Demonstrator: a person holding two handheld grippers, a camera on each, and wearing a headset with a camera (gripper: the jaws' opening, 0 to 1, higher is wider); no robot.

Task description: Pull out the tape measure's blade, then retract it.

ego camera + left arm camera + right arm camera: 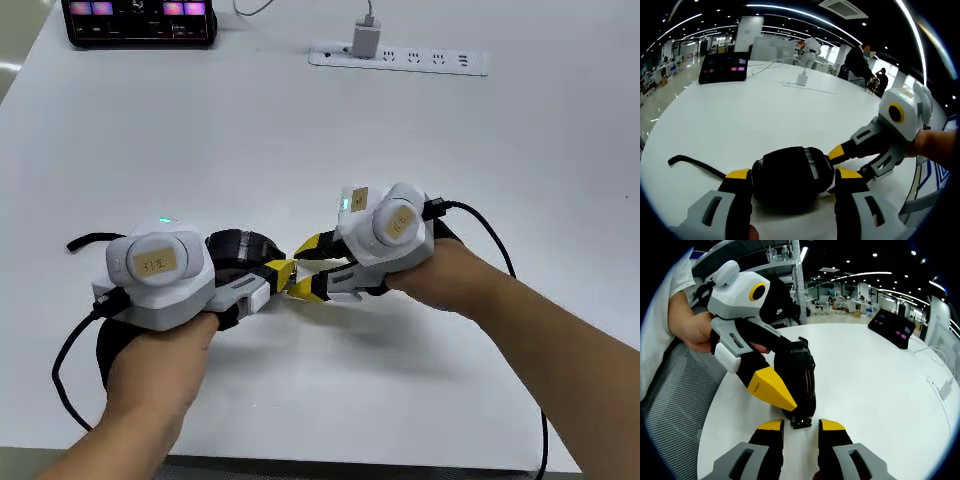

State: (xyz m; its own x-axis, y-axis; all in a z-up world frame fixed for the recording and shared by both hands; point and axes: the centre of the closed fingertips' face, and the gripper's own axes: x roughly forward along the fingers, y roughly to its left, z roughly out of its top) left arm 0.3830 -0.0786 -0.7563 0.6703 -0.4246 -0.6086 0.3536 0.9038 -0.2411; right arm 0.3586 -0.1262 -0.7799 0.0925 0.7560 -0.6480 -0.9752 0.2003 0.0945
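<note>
Left gripper view: left claw (794, 178) clamped on tape measure (790, 167); right claw (801, 426) apart.

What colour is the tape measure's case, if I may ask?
The tape measure is black; clearest in the left gripper view.

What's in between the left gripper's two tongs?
The black tape measure sits between the left gripper's tongs, touching both yellow tips. The left gripper view shows it.
</note>
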